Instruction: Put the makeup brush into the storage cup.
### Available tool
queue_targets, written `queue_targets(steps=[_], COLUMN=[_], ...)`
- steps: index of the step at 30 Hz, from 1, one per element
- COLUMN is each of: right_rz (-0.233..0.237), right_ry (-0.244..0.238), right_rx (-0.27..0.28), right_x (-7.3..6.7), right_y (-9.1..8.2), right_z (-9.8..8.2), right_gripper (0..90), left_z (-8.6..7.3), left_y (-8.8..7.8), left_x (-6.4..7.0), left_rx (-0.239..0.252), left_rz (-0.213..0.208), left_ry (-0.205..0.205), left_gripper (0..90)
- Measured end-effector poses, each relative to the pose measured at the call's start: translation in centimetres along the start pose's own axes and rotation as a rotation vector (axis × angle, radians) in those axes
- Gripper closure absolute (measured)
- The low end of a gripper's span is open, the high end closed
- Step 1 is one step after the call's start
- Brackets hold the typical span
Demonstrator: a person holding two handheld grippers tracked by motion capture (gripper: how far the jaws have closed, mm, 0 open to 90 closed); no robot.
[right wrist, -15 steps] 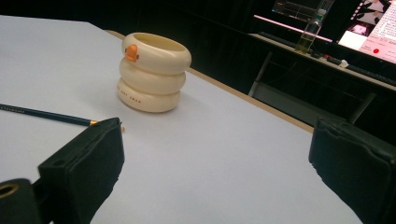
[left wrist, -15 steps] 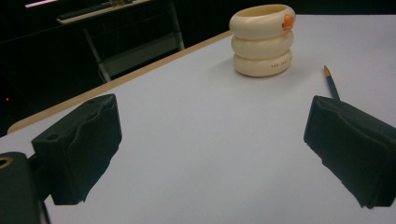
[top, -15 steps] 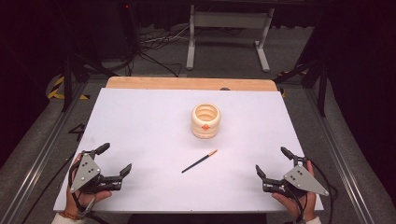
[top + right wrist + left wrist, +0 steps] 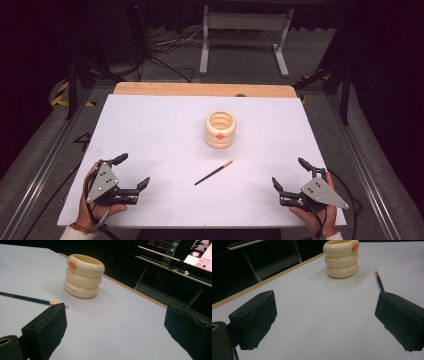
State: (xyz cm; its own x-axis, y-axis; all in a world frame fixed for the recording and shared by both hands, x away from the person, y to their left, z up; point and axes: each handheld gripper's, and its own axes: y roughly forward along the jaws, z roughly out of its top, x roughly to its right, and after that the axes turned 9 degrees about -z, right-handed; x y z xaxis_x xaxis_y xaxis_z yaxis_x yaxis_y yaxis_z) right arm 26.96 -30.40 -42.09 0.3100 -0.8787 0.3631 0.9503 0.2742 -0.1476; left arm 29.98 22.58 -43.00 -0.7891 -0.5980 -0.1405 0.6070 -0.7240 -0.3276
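Both the left tool [image 4: 131, 172] and right tool [image 4: 290, 175] are sitting wide open and empty, leaving the pencil [image 4: 214, 173] lying untouched just before the cup [image 4: 220, 129].

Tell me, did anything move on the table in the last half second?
Nothing visibly changed. The pencil lies in front of the cup, untouched, and the left gripper and right gripper rest at the near corners with jaws open and empty, as before.

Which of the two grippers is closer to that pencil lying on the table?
Left, slightly. The left gripper sits to the left of the pencil; the right gripper sits a bit farther off to its right.
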Motion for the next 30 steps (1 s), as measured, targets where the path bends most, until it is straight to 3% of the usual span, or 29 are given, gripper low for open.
queue_targets(steps=[6, 12, 16, 25, 30], right_rz=[-0.005, -0.016, -0.026, -0.017, -0.010], right_ry=[-0.017, -0.033, -0.028, -0.038, -0.039], right_rx=[-0.013, -0.026, -0.042, -0.056, -0.066], right_x=[-0.1, 0.0, 0.5, 0.5, 0.5], right_y=[0.2, 0.3, 0.4, 0.6, 0.8], right_z=[-0.2, -0.5, -0.8, -1.0, -1.1], right_gripper=[5.4, 5.8, 5.9, 6.3, 6.3], left_z=[0.9, 2.0, 3.1, 5.3, 6.8], left_y=[1.9, 4.4, 6.4, 10.5, 12.8], left_x=[0.0, 0.0, 0.1, 0.4, 1.1], left_rx=[-0.026, -0.113, -0.167, -0.279, -0.360], left_rz=[-0.030, -0.065, -0.086, -0.213, -0.270], left_ry=[-0.003, 0.006, -0.011, -0.035, -0.019], left_gripper=[6.4, 9.3, 8.6, 7.6, 9.5])
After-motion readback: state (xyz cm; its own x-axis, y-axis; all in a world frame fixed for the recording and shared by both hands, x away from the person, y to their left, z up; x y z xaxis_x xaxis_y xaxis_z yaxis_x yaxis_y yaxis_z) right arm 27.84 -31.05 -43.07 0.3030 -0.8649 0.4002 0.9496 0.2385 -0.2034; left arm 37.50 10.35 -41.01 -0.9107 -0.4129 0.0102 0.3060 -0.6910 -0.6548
